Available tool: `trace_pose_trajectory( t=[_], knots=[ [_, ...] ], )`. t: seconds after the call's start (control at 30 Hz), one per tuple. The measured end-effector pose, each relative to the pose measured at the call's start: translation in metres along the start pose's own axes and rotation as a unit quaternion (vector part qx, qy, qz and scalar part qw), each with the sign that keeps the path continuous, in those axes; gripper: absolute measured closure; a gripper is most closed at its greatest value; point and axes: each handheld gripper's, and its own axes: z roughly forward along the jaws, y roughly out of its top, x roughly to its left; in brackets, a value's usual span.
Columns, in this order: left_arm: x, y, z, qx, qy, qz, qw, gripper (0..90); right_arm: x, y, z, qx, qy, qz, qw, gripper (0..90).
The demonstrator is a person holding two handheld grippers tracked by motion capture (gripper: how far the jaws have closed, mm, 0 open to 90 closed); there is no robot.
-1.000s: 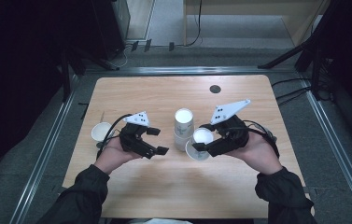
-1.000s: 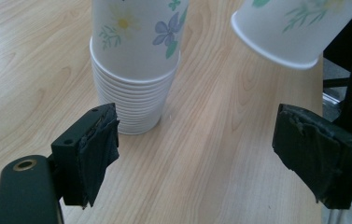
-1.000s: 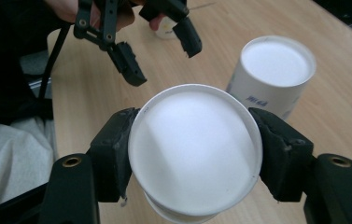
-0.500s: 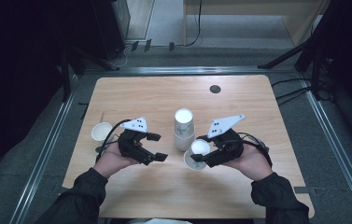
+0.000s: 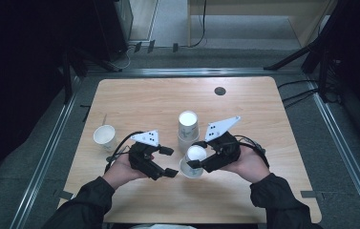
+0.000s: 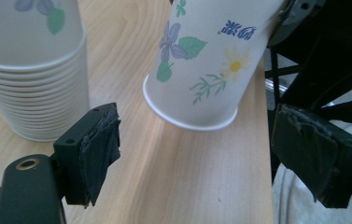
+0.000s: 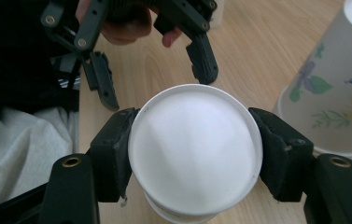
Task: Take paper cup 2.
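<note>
Holding an inverted paper cup (image 5: 193,162) by its base, the right tongs (image 5: 197,161) grip it low over the surface (image 5: 263,105), near the cup stack (image 5: 187,128). Left tongs (image 5: 167,162) stand open, empty, beside it. Next move: seat the rim flat, then release.

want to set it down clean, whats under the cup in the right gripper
Under the upside-down paper cup, held tilted by the right gripper, only bare wooden table shows below its raised rim. Its inside is hidden.
</note>
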Motion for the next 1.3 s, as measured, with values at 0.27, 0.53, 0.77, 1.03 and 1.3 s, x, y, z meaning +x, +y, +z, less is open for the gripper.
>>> trace_pose_trajectory(
  t=[0.27, 0.53, 0.77, 1.03, 1.3],
  knots=[
    [-0.006, -0.002, 0.004, -0.021, -0.012, 0.003, 0.9997, 15.5, 0.007, 0.016, 0.009, -0.009, 0.036, -0.012, 0.9992, 35.9],
    [-0.008, -0.004, 0.003, -0.032, -0.012, 0.014, 0.9993, 20.0, 0.008, 0.024, 0.016, -0.020, 0.056, -0.009, 0.9982, 36.0],
    [-0.011, -0.004, 0.005, -0.028, -0.014, 0.026, 0.9992, 22.6, 0.010, 0.024, 0.022, -0.018, 0.062, -0.009, 0.9979, 36.1],
    [-0.017, -0.003, 0.002, -0.031, 0.003, 0.053, 0.9981, 28.6, 0.010, 0.024, 0.023, -0.022, 0.064, -0.005, 0.9977, 36.2],
    [-0.017, 0.000, 0.000, -0.027, -0.004, 0.052, 0.9983, 32.5, 0.009, 0.025, 0.021, -0.025, 0.073, -0.001, 0.9970, 36.2]
  ],
)
